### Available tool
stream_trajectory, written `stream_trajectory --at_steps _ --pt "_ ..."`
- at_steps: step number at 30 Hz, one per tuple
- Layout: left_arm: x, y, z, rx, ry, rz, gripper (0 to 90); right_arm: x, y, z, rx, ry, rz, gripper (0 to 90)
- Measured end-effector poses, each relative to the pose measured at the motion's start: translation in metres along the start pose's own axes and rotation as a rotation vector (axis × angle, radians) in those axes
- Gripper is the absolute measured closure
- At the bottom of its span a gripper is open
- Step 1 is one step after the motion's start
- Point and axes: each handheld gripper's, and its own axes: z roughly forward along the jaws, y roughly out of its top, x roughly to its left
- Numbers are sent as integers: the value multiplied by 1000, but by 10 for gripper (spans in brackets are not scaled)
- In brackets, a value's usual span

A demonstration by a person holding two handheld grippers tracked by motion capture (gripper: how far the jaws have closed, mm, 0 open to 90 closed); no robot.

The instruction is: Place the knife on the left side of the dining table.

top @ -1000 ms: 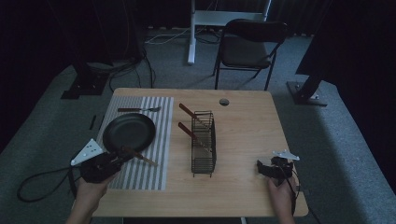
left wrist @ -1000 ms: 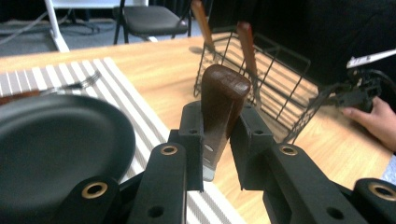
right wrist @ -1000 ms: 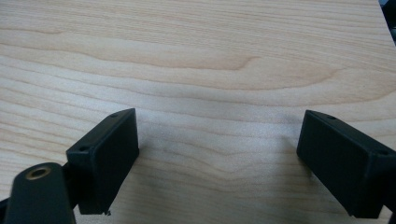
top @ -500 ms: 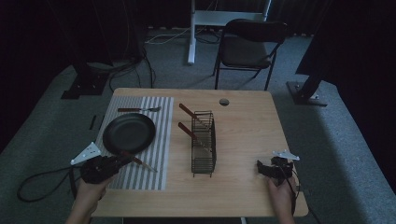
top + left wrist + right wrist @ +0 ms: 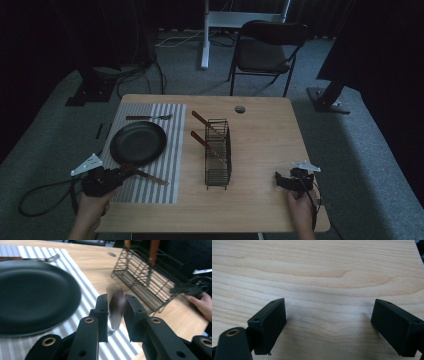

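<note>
Knife (image 5: 116, 308) gripped between left gripper (image 5: 115, 305) jaws, rack (image 5: 147, 280) ahead.
Keep the grip firm and lift clear of the mat (image 5: 87, 293); right gripper (image 5: 329, 323) jaws gape over bare worktop (image 5: 317, 270).

Jaws pinching blurred knife (image 5: 116, 307), black plate (image 5: 35, 293), wire rack (image 5: 147, 282)

I've drawn my left gripper (image 5: 121, 172) and the knife (image 5: 149, 176) it clamps back from the plate (image 5: 138, 143), toward the table's near edge.
</note>
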Motion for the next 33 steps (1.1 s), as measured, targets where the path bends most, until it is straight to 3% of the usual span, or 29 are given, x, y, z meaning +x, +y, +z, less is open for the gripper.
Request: stream_trajectory --at_steps 8,9,16,17,22,25,29,31,32,33 --pt "25 -20 -4 -6 31 -96 690 0 0 0 0 0 0 118" --pt "32 -25 -4 -6 31 -128 675 0 0 0 0 0 0 118" --pt "48 -38 -1 -6 70 -179 610 0 0 0 0 0 -1 118" --pt "53 -43 0 -11 74 -211 610 0 0 0 0 0 -1 118" --pt "67 -51 6 -15 92 -258 565 0 0 0 0 0 0 118" --pt "73 -56 11 12 156 -263 527 0 0 0 0 0 -1 118" --pt "78 -61 16 25 197 -287 492 0 0 0 0 0 -1 118" --pt "79 -62 19 29 218 -285 470 0 0 0 0 0 -1 118" --pt "80 -62 22 51 258 -271 470 0 0 0 0 0 -1 118" --pt "80 -63 25 60 272 -261 450 0 0 0 0 0 0 118"
